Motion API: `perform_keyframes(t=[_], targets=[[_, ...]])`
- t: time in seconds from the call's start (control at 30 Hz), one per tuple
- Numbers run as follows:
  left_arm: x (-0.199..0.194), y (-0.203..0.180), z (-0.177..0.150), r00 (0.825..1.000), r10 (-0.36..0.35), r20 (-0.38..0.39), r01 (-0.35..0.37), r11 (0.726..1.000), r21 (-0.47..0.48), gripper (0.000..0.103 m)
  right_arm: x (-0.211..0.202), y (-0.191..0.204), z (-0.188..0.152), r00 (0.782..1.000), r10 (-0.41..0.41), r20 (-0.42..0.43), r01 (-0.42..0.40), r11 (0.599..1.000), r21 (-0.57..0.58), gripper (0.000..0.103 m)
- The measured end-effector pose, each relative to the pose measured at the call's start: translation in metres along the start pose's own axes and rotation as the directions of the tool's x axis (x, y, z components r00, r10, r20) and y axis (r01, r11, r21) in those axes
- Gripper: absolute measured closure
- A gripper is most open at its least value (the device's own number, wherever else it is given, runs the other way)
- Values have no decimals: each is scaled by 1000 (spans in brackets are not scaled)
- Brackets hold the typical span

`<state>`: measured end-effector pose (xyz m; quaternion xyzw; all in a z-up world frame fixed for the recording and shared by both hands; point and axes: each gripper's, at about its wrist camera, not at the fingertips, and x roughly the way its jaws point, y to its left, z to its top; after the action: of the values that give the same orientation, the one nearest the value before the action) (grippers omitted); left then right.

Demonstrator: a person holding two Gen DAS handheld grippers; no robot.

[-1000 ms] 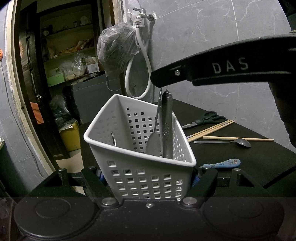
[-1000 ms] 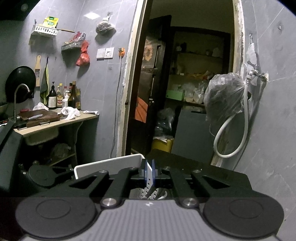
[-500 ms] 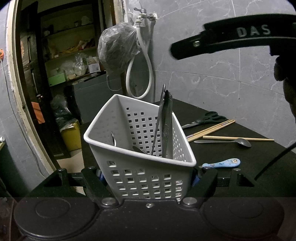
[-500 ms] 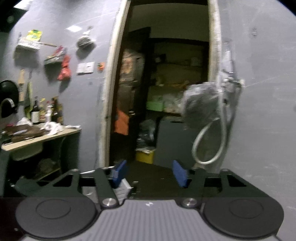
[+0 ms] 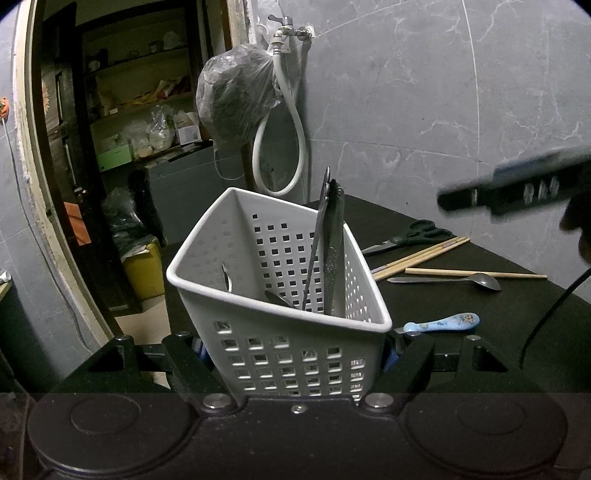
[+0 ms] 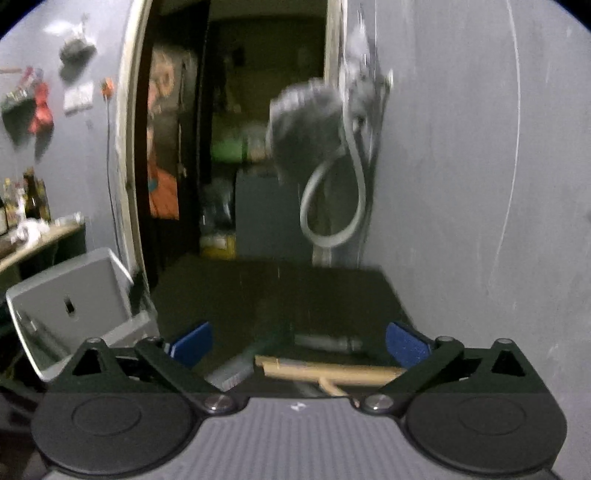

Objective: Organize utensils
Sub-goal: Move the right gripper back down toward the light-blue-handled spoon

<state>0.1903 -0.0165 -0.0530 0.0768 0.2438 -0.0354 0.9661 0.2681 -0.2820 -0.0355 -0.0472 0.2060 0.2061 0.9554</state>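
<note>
**Grey marble wall, black worktop, basket in the grip**

Dark matte worktop (image 5: pixel 424 295) meets grey veined tiles. Left tongs (image 5: pixel 295 354) clamp a white perforated plastic basket (image 5: pixel 280 343) holding upright metal utensils (image 5: pixel 332 251). Toward the right edge lie scissors (image 5: pixel 413 236), wooden chopsticks (image 5: pixel 421 253), a steel spoon (image 5: pixel 447 280). Right tongs (image 6: pixel 299 345) gape wide, holding nothing; their lettering blurs.

Dim room. Grey marbled tile wall (image 5: pixel 424 103) with tap (image 5: pixel 286 27), looped white hose (image 5: pixel 280 147), hanging plastic bag (image 5: pixel 232 96). Open doorway (image 5: pixel 122 110) shows cluttered storage shelves (image 5: pixel 147 110). Black tabletop (image 5: pixel 461 306).
</note>
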Motion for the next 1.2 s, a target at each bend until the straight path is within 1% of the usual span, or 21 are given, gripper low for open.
perform_keyframes(t=[0.07,0.13,0.17,0.27,0.47,0.53,0.8,0.93,1.2], targets=[[0,0,0,1000,0,-1,0,1000,0,24,14,-3,-7,997,4,-71,-3,1000,9,0],[0,0,0,1000,1,-1,-1,1000,-1,24,28,-6,-13,990,27,-136,-24,999,22,0],[-1,1,0,1000,2,-1,-2,1000,-1,24,35,-7,-17,986,42,-161,-37,999,31,0],[-3,3,-1,1000,4,-3,-4,1000,-2,24,47,-5,-26,978,52,-202,-43,998,51,0],[-7,8,-4,1000,13,-11,-13,1000,-5,24,65,3,-38,968,80,-238,-75,997,30,0],[-9,5,-2,1000,18,-13,-18,1000,-7,24,68,7,-41,964,94,-247,-91,996,21,0],[-12,6,-3,999,33,-19,-34,999,-16,24,82,21,-42,956,131,-263,-140,990,-17,0],[-11,3,-3,999,40,-21,-40,999,-17,23,88,25,-44,958,122,-259,-138,989,-46,0],[-11,3,-1,999,46,-23,-46,999,-20,23,95,31,-52,950,147,-277,-176,981,-80,0]])
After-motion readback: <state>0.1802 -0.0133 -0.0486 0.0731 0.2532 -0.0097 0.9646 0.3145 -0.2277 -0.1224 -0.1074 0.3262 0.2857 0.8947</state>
